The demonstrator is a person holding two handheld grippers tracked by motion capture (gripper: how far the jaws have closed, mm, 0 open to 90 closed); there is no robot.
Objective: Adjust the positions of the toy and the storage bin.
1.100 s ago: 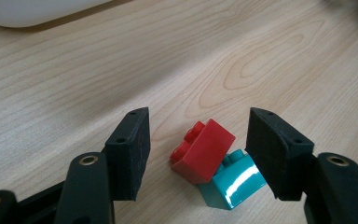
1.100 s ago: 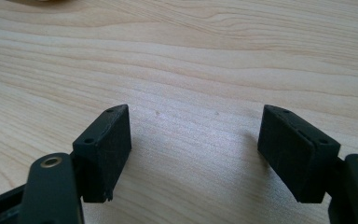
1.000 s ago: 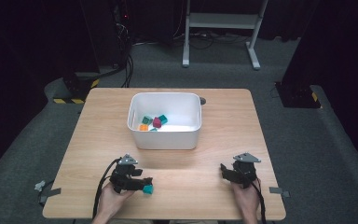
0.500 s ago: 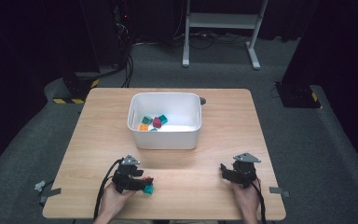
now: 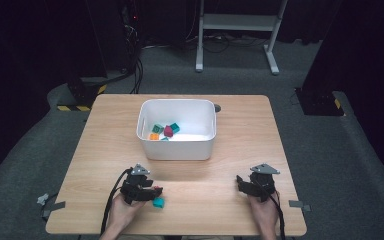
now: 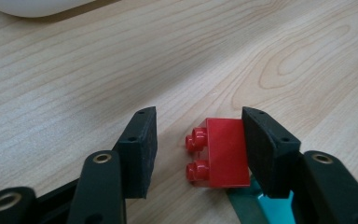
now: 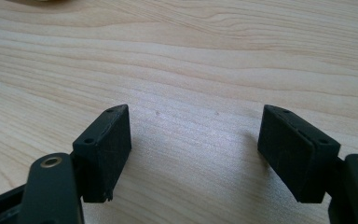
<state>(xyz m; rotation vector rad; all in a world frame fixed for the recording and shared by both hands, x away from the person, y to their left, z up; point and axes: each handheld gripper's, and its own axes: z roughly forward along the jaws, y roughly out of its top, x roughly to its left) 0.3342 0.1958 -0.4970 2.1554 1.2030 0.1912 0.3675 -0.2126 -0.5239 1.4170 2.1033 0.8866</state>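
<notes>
Hands come in from the near edge of the wooden table (image 5: 220,130), each holding a black two-jaw gripper. The left gripper (image 6: 198,140) sits low over a small red brick (image 6: 221,156) lying on its side, studs pointing toward the left-hand jaw. Its jaws have just been closing around the brick: the right-hand pad looks to touch the brick's smooth face, while a gap remains on the stud side, so the brick is not yet clamped. A teal brick (image 5: 158,202) lies just beside it, partly under the gripper. The right gripper (image 5: 245,184) rests apart at the near right, jaws wide with nothing but bare wood between them. Farther off, mid-table, stands a white bin (image 5: 177,147) holding several coloured bricks. A good grasp likely means closing squarely on the red brick without nudging the teal one.
</notes>
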